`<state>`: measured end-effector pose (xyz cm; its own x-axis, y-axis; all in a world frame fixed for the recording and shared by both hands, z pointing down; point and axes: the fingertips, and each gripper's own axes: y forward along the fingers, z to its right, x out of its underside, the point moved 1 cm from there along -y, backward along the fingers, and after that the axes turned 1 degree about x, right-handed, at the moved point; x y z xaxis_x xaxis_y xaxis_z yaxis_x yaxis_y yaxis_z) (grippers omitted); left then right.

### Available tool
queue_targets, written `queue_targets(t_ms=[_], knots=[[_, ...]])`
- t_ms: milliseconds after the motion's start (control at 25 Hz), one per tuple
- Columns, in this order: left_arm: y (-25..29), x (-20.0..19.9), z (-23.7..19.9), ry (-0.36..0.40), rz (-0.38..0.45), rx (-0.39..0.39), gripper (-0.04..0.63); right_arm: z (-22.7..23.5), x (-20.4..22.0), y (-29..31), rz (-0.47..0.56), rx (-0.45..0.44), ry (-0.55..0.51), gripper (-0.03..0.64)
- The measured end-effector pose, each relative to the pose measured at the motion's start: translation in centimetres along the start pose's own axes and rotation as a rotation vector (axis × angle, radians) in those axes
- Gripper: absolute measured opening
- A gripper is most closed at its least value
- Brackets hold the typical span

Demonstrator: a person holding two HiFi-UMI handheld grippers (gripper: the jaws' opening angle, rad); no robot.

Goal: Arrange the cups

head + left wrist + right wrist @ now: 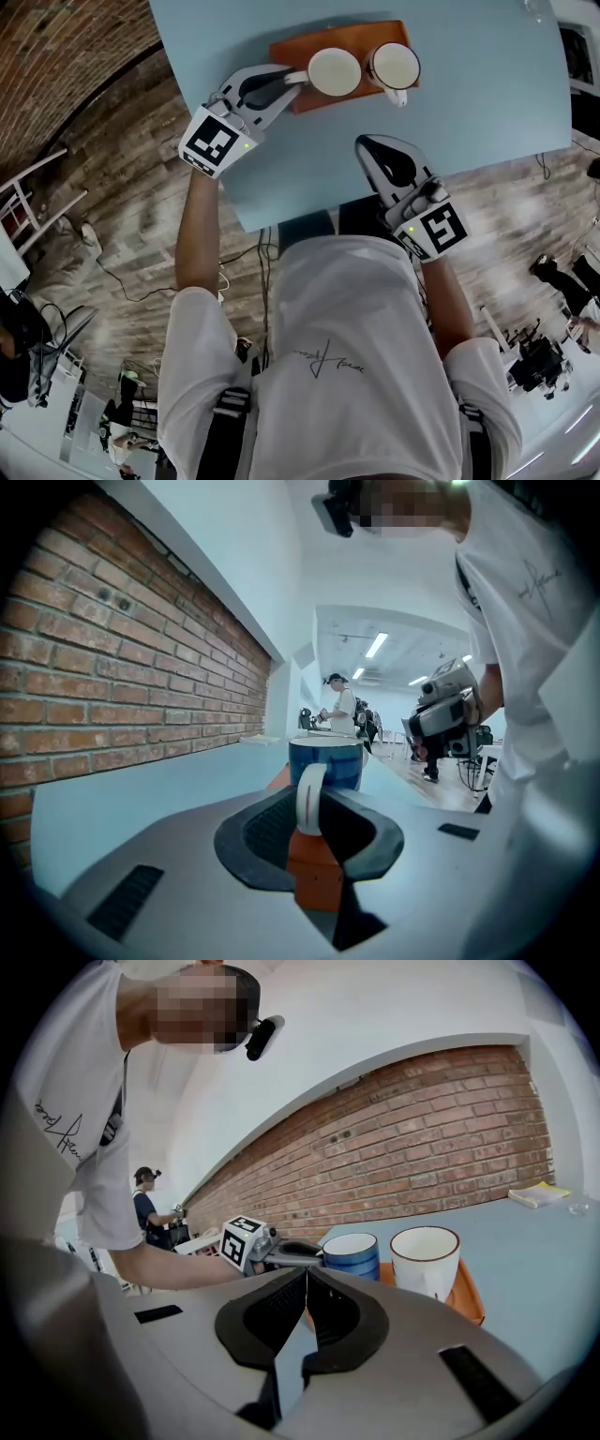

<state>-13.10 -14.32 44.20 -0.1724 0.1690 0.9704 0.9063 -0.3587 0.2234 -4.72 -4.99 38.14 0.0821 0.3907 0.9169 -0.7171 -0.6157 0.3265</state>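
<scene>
Two cups stand on an orange tray [295,98] at the far side of the blue table. The blue cup [334,71] [325,763] [352,1256] is on the left and the white cup [395,64] [425,1258] on the right. My left gripper [292,80] [313,803] is shut on the blue cup's white handle [308,794], which stands upright between its jaws. My right gripper [368,144] [306,1281] is shut and holds nothing; it sits over the table in front of the tray, pointing at both cups.
The table's [487,103] near edge runs just below my right gripper. A brick wall [441,1147] lies behind the table, and a thin book [537,1194] rests at its far end. People [339,705] stand far off in the room.
</scene>
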Motion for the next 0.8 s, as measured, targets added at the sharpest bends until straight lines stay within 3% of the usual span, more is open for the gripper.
queue_targets(t_ms=[800], knots=[[-0.5, -1.0, 1.1, -0.066, 0.031, -0.283, 0.071, 1.1, -0.7, -3.2, 0.036, -0.078, -0.020, 0.021]])
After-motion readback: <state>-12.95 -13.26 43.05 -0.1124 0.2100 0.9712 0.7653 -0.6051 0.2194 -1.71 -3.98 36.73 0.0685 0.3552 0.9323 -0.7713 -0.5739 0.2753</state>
